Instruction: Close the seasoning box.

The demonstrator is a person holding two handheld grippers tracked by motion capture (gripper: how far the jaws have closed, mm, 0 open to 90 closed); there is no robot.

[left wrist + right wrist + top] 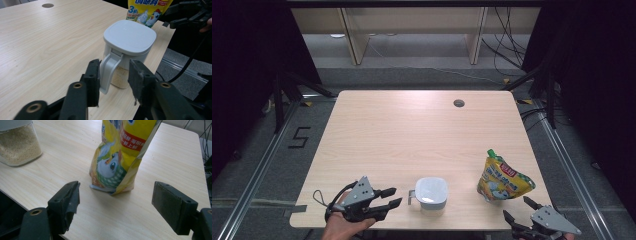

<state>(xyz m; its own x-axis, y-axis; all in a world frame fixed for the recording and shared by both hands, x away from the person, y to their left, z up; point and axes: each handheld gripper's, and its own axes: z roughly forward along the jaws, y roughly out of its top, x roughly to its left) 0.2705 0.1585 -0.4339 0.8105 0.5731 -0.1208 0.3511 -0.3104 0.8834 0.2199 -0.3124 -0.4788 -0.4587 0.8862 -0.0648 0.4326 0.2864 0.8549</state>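
A clear container (432, 192) with a white square lid (130, 37) and pale granules inside stands near the table's front edge. Its white handle (108, 72) points toward my left gripper (396, 196). In the left gripper view the handle sits between the jaws of the left gripper (115, 75), which is open; a gap shows beside the right pad. A yellow seasoning pouch (502, 180) with a green spout stands upright to the right. My right gripper (517, 206) is open just in front of the pouch (120, 157), with its jaws wide apart and touching nothing.
The light wooden table (412, 130) has a round cable hole (458, 103) at its far right. Both objects stand close to the front edge. Metal floor rails run along both sides, and cables lie on the floor behind the table.
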